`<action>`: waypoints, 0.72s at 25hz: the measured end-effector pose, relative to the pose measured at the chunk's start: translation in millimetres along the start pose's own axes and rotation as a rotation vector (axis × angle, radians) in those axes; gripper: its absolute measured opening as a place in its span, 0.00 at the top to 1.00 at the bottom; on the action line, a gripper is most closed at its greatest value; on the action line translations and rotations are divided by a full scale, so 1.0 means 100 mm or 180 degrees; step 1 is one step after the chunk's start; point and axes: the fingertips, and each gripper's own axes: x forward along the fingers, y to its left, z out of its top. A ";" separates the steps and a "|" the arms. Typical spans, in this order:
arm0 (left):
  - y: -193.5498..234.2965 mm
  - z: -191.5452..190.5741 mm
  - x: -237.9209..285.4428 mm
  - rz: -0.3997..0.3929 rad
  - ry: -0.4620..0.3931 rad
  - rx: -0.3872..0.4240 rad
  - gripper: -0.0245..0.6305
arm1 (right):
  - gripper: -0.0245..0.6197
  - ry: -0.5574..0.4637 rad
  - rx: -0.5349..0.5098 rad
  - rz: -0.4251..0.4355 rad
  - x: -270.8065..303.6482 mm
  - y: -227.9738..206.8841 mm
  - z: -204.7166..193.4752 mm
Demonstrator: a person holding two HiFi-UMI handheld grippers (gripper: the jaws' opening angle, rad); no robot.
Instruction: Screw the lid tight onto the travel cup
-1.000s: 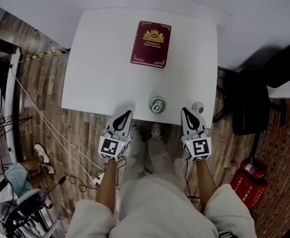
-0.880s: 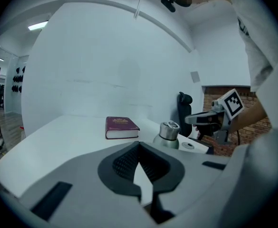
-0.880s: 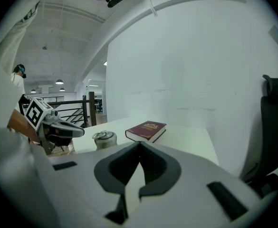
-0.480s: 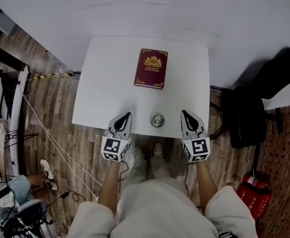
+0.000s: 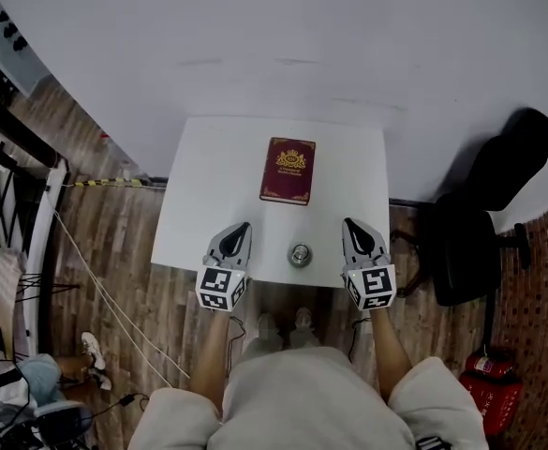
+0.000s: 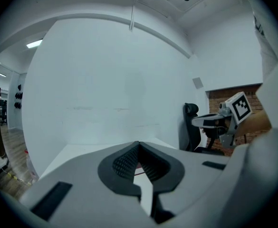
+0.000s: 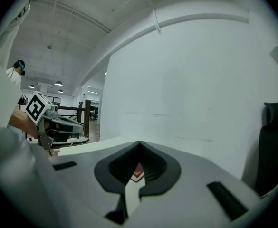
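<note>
The left gripper [image 5: 238,227] and right gripper [image 5: 351,223] both have their jaws pressed together on nothing. The travel cup [image 5: 299,255] stands upright on the table [image 5: 199,186], between the two pairs of jaws and below them. It looks like smooth metal, so probably rigid, fairly light and slippery. It is best clamped across its side wall, low down, to keep it from tipping. No lid can be made out.
</note>
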 end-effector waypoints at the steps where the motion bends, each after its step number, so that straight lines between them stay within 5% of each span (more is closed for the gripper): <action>1: 0.01 0.04 -0.01 0.0011 -0.0015 0.0011 0.95 | 0.96 -0.0019 -0.0010 -0.0007 0.00 -0.01 0.04; 18: 0.09 0.36 -0.10 0.0046 -0.0155 0.0087 0.95 | 0.96 -0.0199 -0.0043 -0.0084 -0.07 0.02 0.41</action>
